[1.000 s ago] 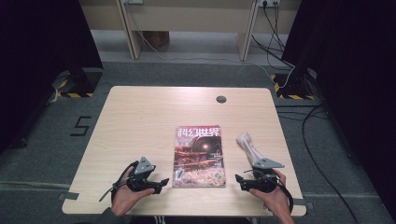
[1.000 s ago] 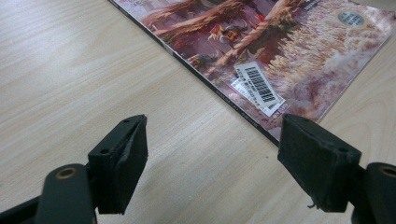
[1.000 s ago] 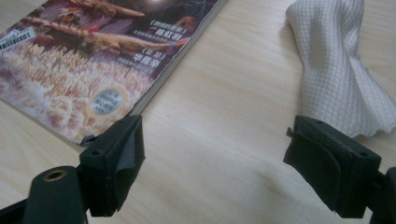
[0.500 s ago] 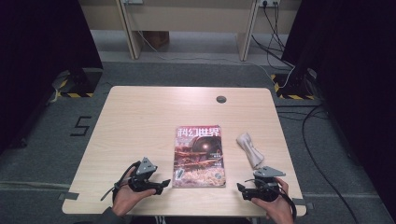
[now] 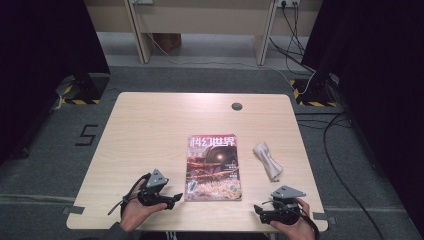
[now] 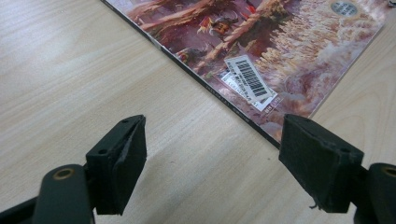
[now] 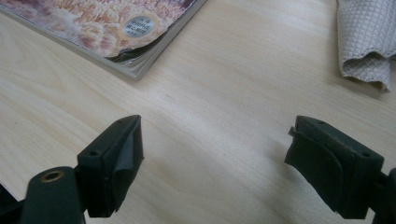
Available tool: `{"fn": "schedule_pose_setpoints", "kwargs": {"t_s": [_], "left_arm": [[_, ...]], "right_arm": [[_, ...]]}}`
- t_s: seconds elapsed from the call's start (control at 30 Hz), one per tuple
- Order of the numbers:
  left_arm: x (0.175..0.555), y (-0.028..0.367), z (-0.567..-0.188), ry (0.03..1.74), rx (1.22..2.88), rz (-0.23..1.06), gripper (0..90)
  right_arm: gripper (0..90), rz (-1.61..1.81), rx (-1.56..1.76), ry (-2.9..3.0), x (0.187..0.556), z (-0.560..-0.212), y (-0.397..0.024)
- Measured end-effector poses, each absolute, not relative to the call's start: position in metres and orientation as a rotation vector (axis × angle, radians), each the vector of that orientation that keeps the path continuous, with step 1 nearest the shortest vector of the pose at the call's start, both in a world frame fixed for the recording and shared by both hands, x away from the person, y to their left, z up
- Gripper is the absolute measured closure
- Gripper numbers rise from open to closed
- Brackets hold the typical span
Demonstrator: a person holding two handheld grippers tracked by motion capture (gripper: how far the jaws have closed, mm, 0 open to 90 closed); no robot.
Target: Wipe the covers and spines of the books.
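Both grippers, left gripper (image 5: 172,198) and right gripper (image 5: 258,210), rest wide open and empty at the light wooden table's (image 5: 150,130) near edge, flanking the glossy illustrated magazine (image 5: 213,167) for access.

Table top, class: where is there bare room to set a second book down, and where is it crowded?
The table is bare left of the magazine and across the far half up to the cable hole. It is crowded at the near edge: the cloth and both tools flank the magazine.
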State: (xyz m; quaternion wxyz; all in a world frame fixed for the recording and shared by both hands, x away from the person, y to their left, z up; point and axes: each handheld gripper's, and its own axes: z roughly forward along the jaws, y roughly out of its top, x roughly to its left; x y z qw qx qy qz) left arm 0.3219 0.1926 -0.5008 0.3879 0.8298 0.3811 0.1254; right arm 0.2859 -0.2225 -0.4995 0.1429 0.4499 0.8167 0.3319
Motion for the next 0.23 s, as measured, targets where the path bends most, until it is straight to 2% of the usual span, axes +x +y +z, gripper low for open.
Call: {"fn": "schedule_pose_setpoints", "kwargs": {"t_s": [0.23], "left_arm": [[0.3221, 0.1928, -0.501, 0.972, 2.112, 0.317, 22.3]], "right_arm": [[18.2, 0.951, 1.288, 2.349, 0.2868, -0.4996, -0.2236]]}}
